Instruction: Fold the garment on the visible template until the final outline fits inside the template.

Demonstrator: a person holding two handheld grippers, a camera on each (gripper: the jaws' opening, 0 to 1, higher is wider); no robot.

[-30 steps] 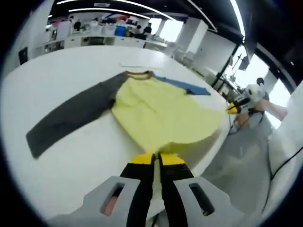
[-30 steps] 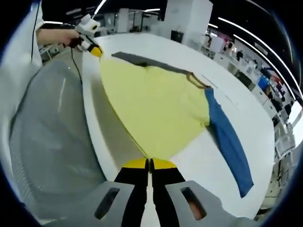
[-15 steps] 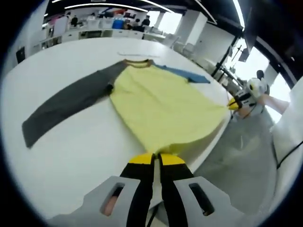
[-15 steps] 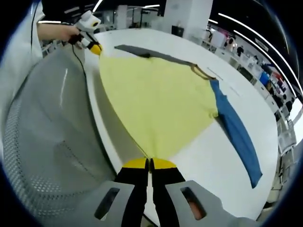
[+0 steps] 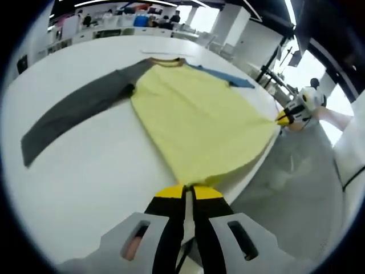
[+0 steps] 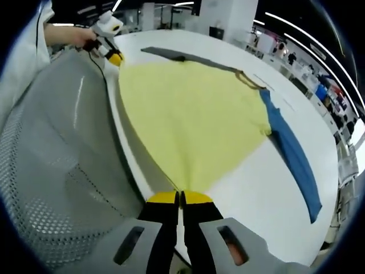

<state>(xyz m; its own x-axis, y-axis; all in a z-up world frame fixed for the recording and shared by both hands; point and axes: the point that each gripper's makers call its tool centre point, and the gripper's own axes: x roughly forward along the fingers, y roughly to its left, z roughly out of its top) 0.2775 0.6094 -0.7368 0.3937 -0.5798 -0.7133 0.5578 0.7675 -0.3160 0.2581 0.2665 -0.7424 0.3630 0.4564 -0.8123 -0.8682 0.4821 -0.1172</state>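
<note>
A yellow shirt (image 5: 199, 123) with a dark grey sleeve (image 5: 74, 111) and a blue sleeve (image 5: 225, 76) lies spread on the white table (image 5: 85, 171). My left gripper (image 5: 188, 191) is shut on one bottom corner of its hem. My right gripper (image 6: 179, 197) is shut on the other bottom corner, and it also shows in the left gripper view (image 5: 283, 119), held by a hand. The same shirt (image 6: 194, 114) appears in the right gripper view with its blue sleeve (image 6: 293, 154) to the right and grey sleeve (image 6: 177, 57) far off. There the left gripper (image 6: 114, 58) pinches the far hem corner.
The hem runs along the table's edge (image 6: 122, 160), with grey floor (image 6: 63, 148) beyond it. A person's white sleeve (image 6: 25, 57) is at the left of the right gripper view. Desks and shelves (image 5: 114, 28) stand far behind the table.
Both grippers have pulled the hem nearer the table edge while staying shut on its corners; the shirt has slid along and lies flatter and wider, and the views sit lower over it.
</note>
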